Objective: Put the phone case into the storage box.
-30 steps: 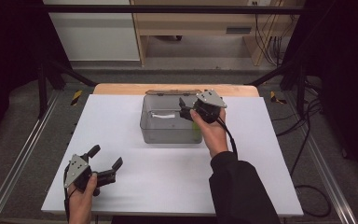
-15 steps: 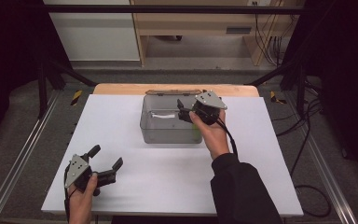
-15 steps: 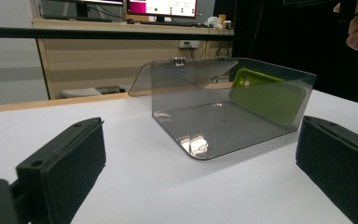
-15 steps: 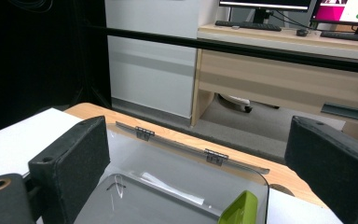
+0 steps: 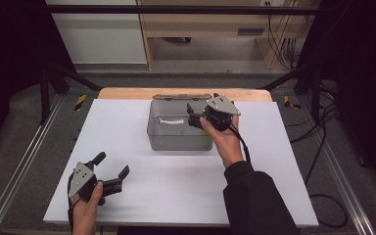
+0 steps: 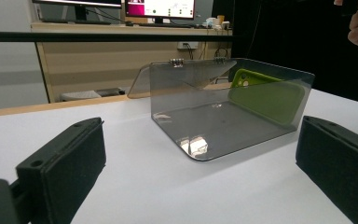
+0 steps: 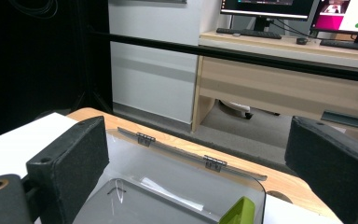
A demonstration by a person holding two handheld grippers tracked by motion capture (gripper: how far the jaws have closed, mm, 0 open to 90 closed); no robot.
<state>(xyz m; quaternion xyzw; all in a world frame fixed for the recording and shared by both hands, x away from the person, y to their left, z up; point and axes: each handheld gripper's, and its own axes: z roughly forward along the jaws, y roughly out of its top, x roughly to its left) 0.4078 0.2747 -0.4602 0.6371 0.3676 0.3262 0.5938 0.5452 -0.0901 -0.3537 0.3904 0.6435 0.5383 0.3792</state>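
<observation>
Right tongs [image 5: 190,115] have shifted slightly leftward over the clear box [image 5: 176,133] since the earlier frames, and now hover above its right rim at upper centre of the high view, jaws spread wide and empty. Left tongs [image 5: 110,171] rest at lower left on the white surface [image 5: 176,191], jaws wide apart, holding nothing. Box stands with hinged lid [image 7: 177,151] open behind it; a green phone case [image 6: 265,95] leans upright against its right inner wall.
</observation>
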